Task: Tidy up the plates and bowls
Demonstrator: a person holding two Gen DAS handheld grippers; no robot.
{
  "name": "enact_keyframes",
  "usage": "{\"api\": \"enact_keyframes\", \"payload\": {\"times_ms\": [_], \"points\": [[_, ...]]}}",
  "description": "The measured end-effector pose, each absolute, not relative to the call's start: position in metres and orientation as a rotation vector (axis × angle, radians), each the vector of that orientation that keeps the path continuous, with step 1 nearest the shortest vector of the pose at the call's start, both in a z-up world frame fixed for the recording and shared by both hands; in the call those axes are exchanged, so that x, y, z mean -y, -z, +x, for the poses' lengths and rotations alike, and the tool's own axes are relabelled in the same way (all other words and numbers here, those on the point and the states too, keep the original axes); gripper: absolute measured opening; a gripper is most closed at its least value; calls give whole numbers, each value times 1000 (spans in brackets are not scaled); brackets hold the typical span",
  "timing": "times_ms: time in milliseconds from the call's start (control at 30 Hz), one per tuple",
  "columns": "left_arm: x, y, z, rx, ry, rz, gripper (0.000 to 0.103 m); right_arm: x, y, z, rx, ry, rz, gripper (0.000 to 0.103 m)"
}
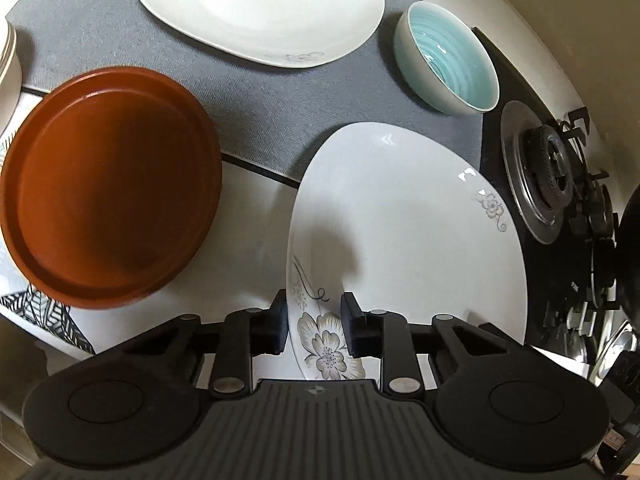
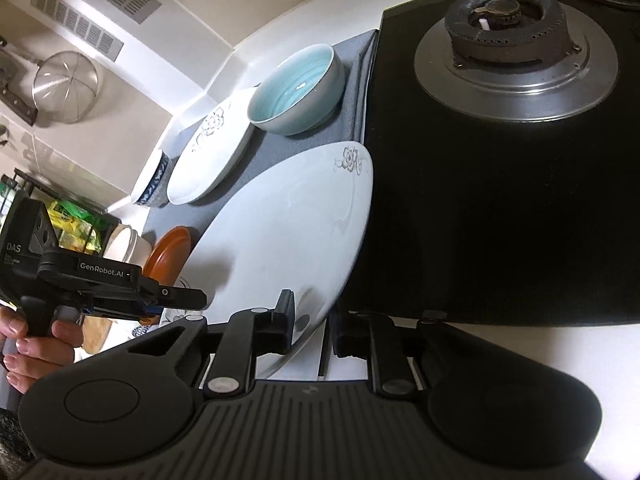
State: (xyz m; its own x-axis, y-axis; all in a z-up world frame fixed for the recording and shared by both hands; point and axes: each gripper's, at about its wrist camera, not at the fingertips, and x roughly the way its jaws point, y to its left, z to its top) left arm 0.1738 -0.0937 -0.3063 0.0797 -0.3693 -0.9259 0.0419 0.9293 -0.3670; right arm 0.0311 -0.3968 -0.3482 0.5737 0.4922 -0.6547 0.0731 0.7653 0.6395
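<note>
Straddling the flowered plate (image 1: 404,232)'s near rim, left gripper (image 1: 314,326) and right gripper (image 2: 312,330) are both standing apart.

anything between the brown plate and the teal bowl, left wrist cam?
Only bare grey mat lies between the brown plate and the teal bowl in the left wrist view; the two white plates flank that stretch.

Right gripper (image 2: 310,326) jaws straddle the near rim of the big floral plate (image 2: 280,232).
Pads look close on the rim; contact unclear. Left gripper (image 2: 192,299) at the plate's left edge. Beyond: teal bowl (image 2: 296,92), smaller floral plate (image 2: 210,152), blue-patterned bowl (image 2: 154,184), brown plate (image 2: 168,250). Gas burner (image 2: 512,52) to the right.
</note>
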Motion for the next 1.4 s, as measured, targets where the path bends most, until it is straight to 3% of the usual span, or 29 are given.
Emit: {"api": "enact_keyframes", "payload": {"times_ms": [567, 1000, 1400], "points": [[88, 274, 176, -1419, 305, -219, 30, 396, 319, 28, -880, -307, 717, 21], [77, 313, 205, -1488, 422, -227, 24, 376, 345, 38, -957, -225, 720, 20], [39, 278, 223, -1473, 437, -269, 24, 346, 302, 53, -905, -235, 672, 22]]}}
